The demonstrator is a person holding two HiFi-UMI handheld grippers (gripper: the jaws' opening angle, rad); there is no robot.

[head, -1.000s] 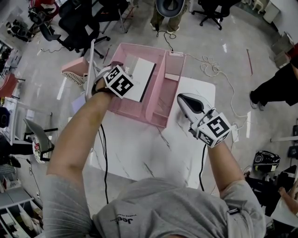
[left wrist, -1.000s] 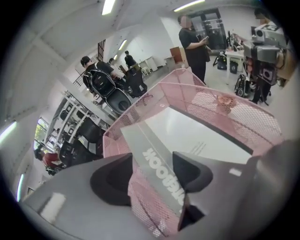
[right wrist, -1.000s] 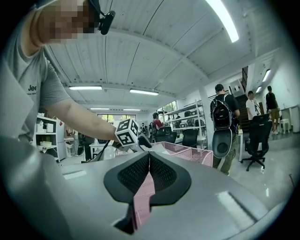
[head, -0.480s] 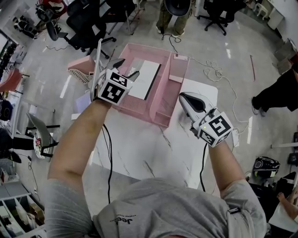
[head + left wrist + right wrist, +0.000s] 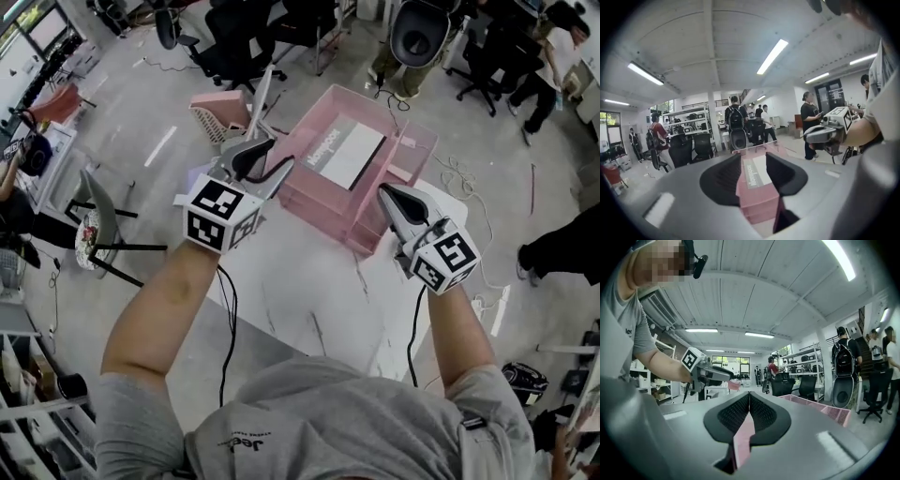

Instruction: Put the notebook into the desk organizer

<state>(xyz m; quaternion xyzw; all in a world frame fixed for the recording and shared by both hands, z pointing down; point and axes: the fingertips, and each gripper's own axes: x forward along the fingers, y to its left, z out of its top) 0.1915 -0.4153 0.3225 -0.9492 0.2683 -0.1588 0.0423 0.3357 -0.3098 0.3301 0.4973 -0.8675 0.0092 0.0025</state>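
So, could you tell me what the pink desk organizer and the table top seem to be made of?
Desk organizer: probably metal mesh, painted matte pink; a fine grid shows in its walls. Table top: marble-look white with grey veins; stone or laminate, can't tell.

Bright, even light falls from ceiling strip lights [image 5: 772,56], which bloom white. The 2 gripper views bend and darken at their round edges, soft up close. The head view is sharp, shadows faint.
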